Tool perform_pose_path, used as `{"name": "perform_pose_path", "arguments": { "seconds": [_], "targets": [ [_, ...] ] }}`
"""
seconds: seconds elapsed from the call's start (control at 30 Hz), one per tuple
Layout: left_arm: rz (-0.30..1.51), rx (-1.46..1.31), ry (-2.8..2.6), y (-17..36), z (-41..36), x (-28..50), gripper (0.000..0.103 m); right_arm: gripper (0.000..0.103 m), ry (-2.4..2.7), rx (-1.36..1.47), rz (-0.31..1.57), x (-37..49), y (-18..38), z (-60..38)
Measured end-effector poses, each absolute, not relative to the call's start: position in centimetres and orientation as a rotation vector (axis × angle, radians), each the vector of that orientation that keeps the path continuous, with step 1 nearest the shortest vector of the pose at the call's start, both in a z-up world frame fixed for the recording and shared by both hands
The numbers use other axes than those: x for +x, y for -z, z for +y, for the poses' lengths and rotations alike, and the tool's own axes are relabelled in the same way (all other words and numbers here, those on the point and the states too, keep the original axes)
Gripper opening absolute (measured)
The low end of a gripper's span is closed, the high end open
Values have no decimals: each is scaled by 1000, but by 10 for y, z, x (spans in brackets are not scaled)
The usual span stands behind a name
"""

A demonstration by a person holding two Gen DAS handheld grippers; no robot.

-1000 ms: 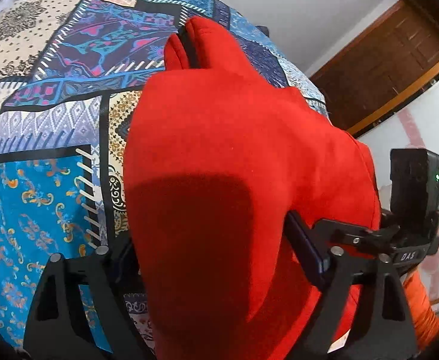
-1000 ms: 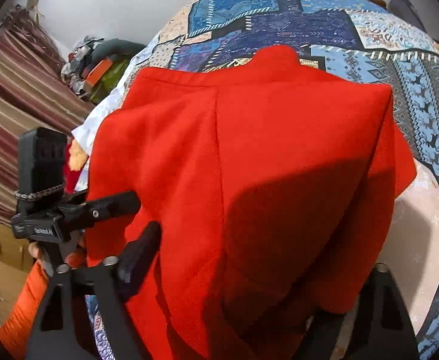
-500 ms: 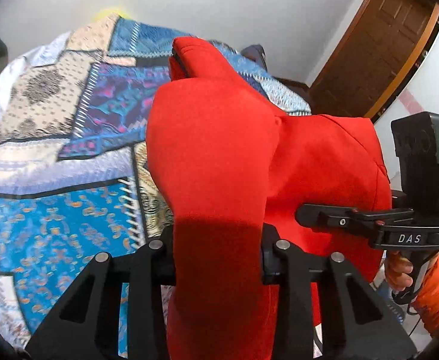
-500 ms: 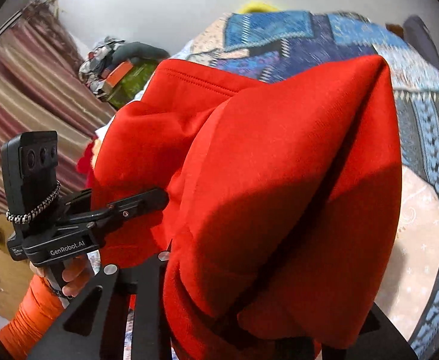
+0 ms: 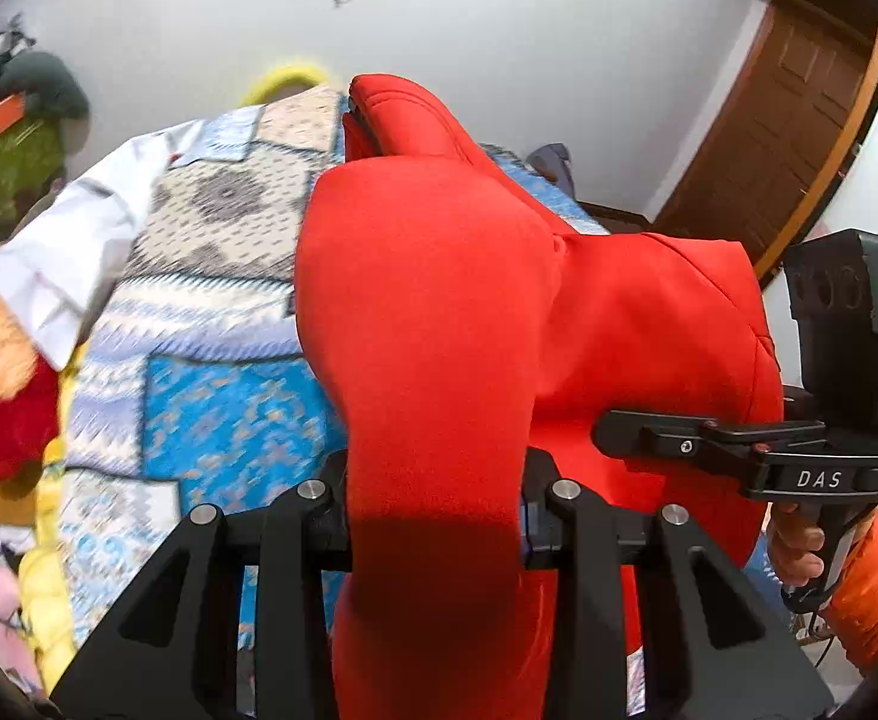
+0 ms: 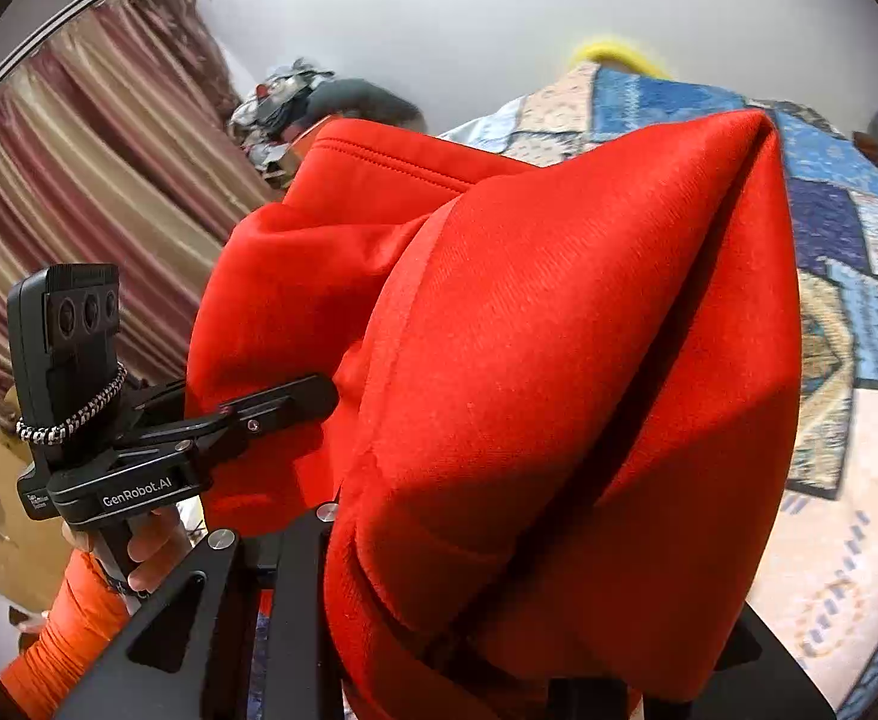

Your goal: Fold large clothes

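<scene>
Your left hand-held gripper and right hand-held gripper each pinch a bunched fold of the red garment, held up above the bed's patchwork quilt, your orange sleeve behind.

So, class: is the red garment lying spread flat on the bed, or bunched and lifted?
Bunched and lifted. The red garment hangs in thick folds clamped by the left hand-held gripper and right hand-held gripper, above the patterned bedspread.
</scene>
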State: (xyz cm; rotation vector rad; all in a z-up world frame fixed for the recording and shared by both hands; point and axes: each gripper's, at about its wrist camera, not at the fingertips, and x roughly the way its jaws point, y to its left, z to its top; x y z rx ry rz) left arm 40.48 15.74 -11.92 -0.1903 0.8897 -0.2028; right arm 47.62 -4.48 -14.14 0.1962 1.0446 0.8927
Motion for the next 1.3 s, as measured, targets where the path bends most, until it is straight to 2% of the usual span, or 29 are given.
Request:
{"name": "perform_pose_path", "arguments": {
  "seconds": [0.17, 0.5, 0.67, 0.87, 1.13, 1.3],
  "targets": [
    [953, -231, 155, 150, 193, 389, 35, 26, -920, 182, 1110, 466, 168, -6],
    [1094, -284, 80, 240, 231, 387, 36, 26, -907, 118, 1287, 468, 260, 53],
    [1142, -337, 73, 278, 245, 389, 41, 26, -883, 47, 1329, 474, 287, 67],
    [1115, -357, 78, 283, 248, 381, 53, 26, -882, 6, 1325, 472, 290, 74],
    [1078, -175, -20, 267, 232, 372, 70, 31, -843, -57, 1316, 463, 289, 64],
    [1045, -92, -62, 250, 226, 354, 72, 35, -803, -50, 1315, 459, 278, 50]
  ]
}}
